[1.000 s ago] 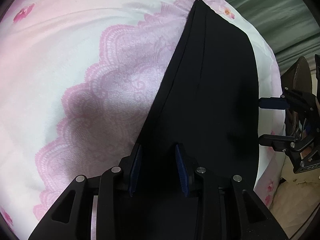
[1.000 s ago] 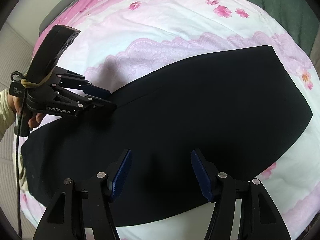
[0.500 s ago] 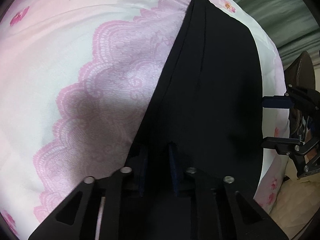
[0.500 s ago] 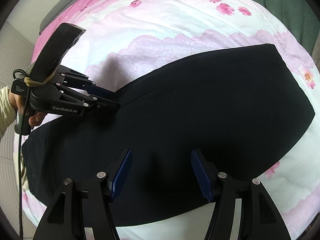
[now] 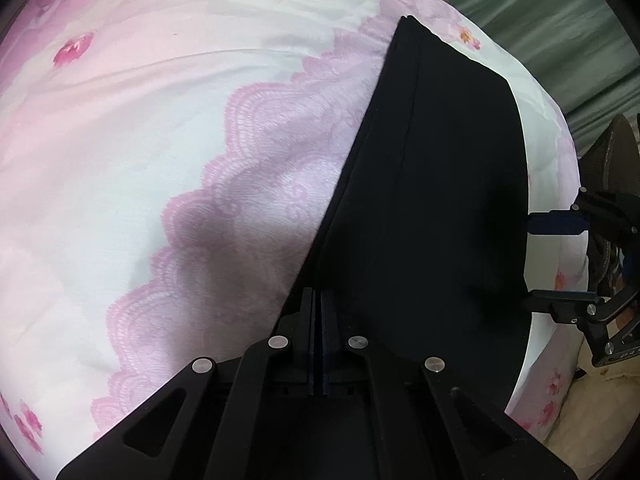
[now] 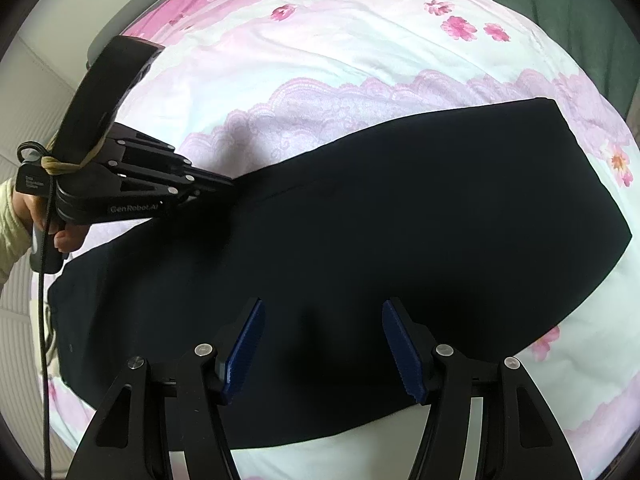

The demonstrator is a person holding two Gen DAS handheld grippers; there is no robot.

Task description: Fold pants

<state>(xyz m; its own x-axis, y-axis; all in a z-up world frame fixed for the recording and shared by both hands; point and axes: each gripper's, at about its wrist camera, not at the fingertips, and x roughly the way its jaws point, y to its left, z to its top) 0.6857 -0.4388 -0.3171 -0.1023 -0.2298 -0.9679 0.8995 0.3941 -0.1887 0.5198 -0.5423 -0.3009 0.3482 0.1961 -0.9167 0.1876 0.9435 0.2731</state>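
Black pants point(image 6: 400, 216) lie flat across the bed, legs laid together, and also show in the left wrist view point(image 5: 432, 184). My left gripper point(image 5: 319, 294) is shut on the far edge of the pants near mid-length; it also shows in the right wrist view point(image 6: 230, 184). My right gripper point(image 6: 322, 320) is open, its blue pads point(image 6: 400, 344) spread above the near edge of the pants, touching nothing I can see. It appears open at the right of the left wrist view point(image 5: 532, 262).
The bed cover point(image 5: 160, 128) is white and pink with lace and flower print. A green curtain point(image 5: 560, 28) hangs beyond the bed. A hand point(image 6: 60, 236) holds the left gripper's handle, with a cable point(image 6: 44, 320) hanging down.
My left gripper has closed from open onto the far edge of the pants. The right gripper stays open and has hardly moved.
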